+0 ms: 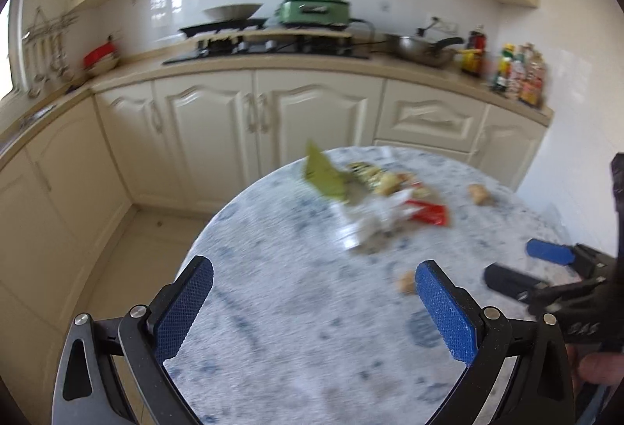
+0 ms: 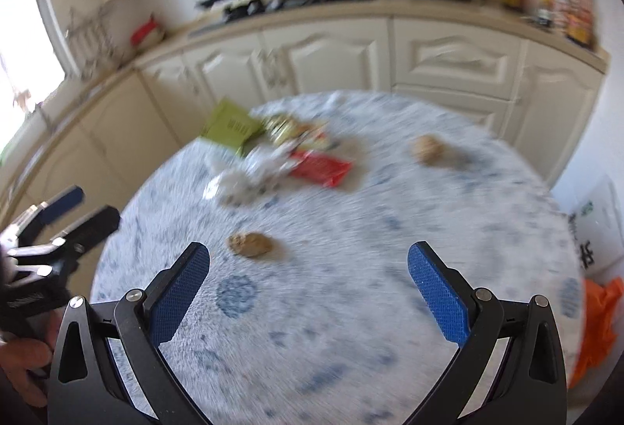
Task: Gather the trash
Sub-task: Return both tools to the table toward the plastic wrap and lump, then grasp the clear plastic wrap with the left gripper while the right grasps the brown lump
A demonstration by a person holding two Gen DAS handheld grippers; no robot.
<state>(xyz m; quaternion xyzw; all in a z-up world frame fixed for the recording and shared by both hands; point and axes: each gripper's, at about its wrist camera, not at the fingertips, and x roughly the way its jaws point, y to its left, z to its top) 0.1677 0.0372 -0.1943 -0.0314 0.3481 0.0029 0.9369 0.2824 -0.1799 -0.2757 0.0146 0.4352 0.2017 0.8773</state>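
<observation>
A round marbled table (image 1: 273, 308) (image 2: 390, 327) carries a blurred heap of trash: a green packet (image 1: 323, 175) (image 2: 232, 128), a red wrapper (image 1: 427, 213) (image 2: 321, 167), white crumpled paper (image 1: 374, 222) (image 2: 249, 179) and a yellow-patterned wrapper (image 2: 284, 128). Two brown crumpled lumps lie apart, one near (image 2: 251, 243) (image 1: 405, 282), one far (image 2: 429, 150) (image 1: 480, 194). My left gripper (image 1: 314, 304) is open over the table's near side, empty. My right gripper (image 2: 308, 292) is open too, with the near lump just beyond its left finger. Each gripper shows in the other's view (image 1: 526, 265) (image 2: 74, 214).
Cream kitchen cabinets (image 1: 241, 128) and a counter with a stove, a green cooker (image 1: 316, 7), a pan and bottles (image 1: 518, 74) stand behind the table. An orange bag (image 2: 596, 327) and a white bag (image 2: 596, 226) sit to the table's right. Tiled floor (image 1: 156, 238) lies at left.
</observation>
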